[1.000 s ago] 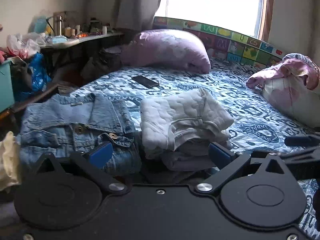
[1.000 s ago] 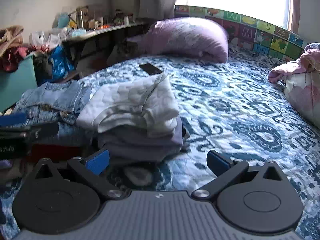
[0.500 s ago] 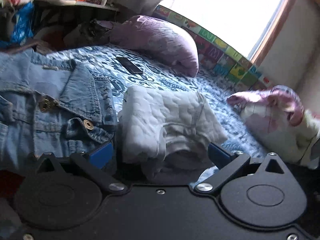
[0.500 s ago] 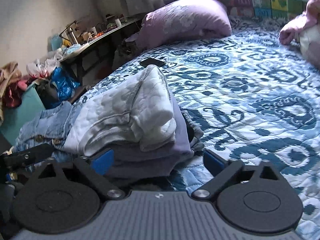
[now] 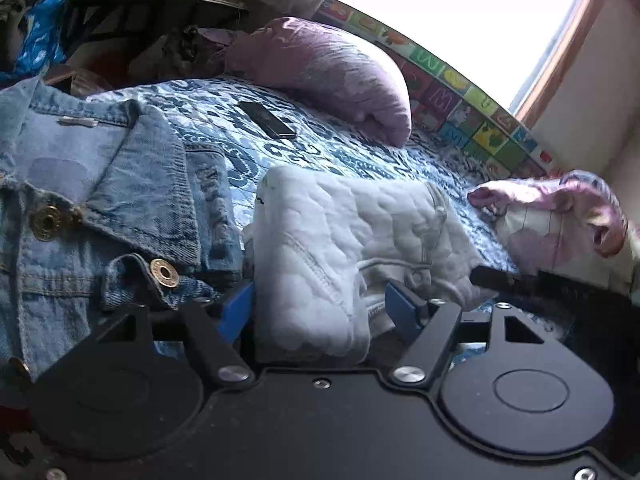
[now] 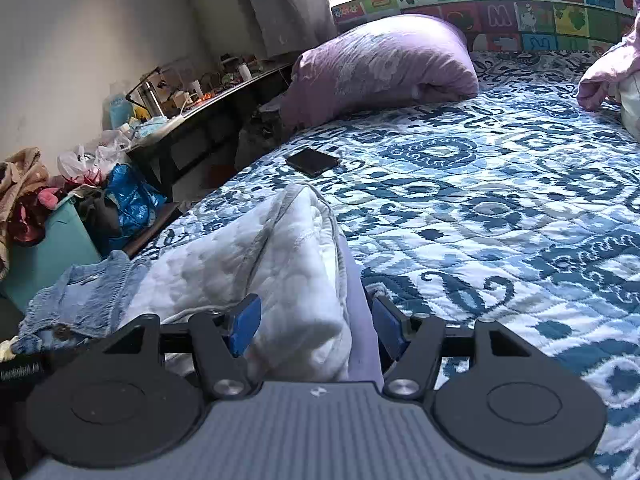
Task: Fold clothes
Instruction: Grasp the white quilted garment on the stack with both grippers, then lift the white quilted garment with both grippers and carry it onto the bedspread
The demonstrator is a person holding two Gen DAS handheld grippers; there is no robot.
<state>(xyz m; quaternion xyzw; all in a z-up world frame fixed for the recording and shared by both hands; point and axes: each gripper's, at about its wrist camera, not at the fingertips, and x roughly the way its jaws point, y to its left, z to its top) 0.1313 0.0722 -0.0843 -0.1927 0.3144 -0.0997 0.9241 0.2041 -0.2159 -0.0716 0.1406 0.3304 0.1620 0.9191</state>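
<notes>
I have both tongs pushed in around the same pile, one from each side, which I judge suits lifting or shifting the whole stack at once rather than peeling off one piece. The left gripper (image 5: 318, 304) straddles the near end of the white quilted garment (image 5: 352, 224); its blue pads sit against the fabric on either side, so it looks closed onto it, though I cannot tell how firmly. The right gripper (image 6: 314, 326) brackets the other end, with the white garment and the lavender piece (image 6: 360, 320) beneath it both between its pads, again apparently gripping the bundle. The white garment is folded into a thick, puffy rectangle with a stitched hem and a grey-trimmed edge showing, and it lies on top of the folded stack on the blue patterned quilt (image 6: 500, 216), near the edge of the bed. Just beside it lies a denim jacket (image 5: 100, 208), collar up and brass snaps showing, folded flat too. A dark phone (image 6: 313, 161) lies farther up the bed, well apart, before a purple pillow (image 6: 380, 64).
</notes>
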